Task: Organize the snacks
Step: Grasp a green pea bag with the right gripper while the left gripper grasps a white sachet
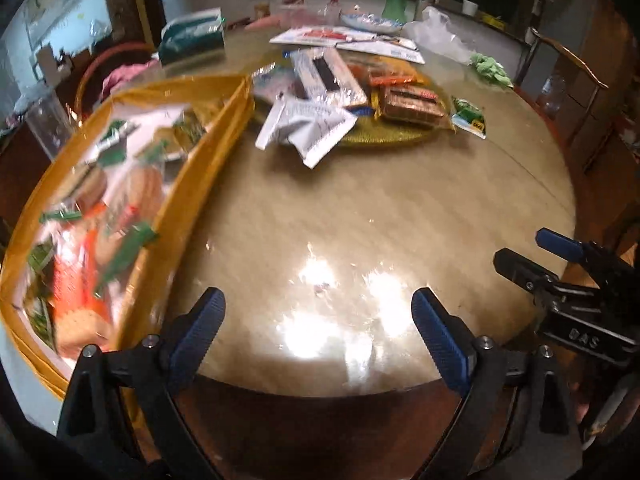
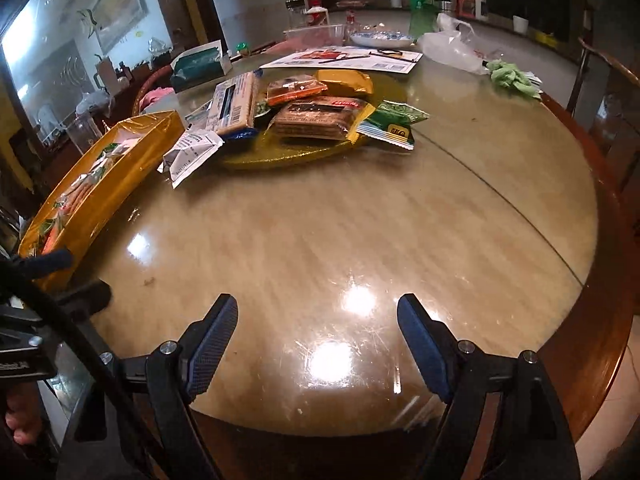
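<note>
A yellow box [image 1: 230, 120] holding several wrapped snacks lies at the table's left; in the right wrist view the yellow box [image 2: 132, 160] is at mid left. Beyond it, a round golden plate [image 1: 384, 140] carries a pile of snack packs: white sachets [image 1: 304, 128], a brown cracker pack [image 2: 316, 118] and a green packet [image 2: 390, 124]. My left gripper [image 1: 318, 300] hangs open over bare tabletop near the front edge, beside the box. My right gripper [image 2: 318, 308] is also open and empty, to the right of the left one.
Behind the pile are papers [image 2: 340, 58], a tissue box [image 2: 200, 64], a patterned dish [image 2: 380, 38], a plastic bag [image 2: 452, 46], a green cloth [image 2: 514, 74] and a green bottle [image 2: 420, 0]. A wooden chair [image 2: 608, 68] stands at the right. The table's dark rim [image 2: 592, 340] curves close in front.
</note>
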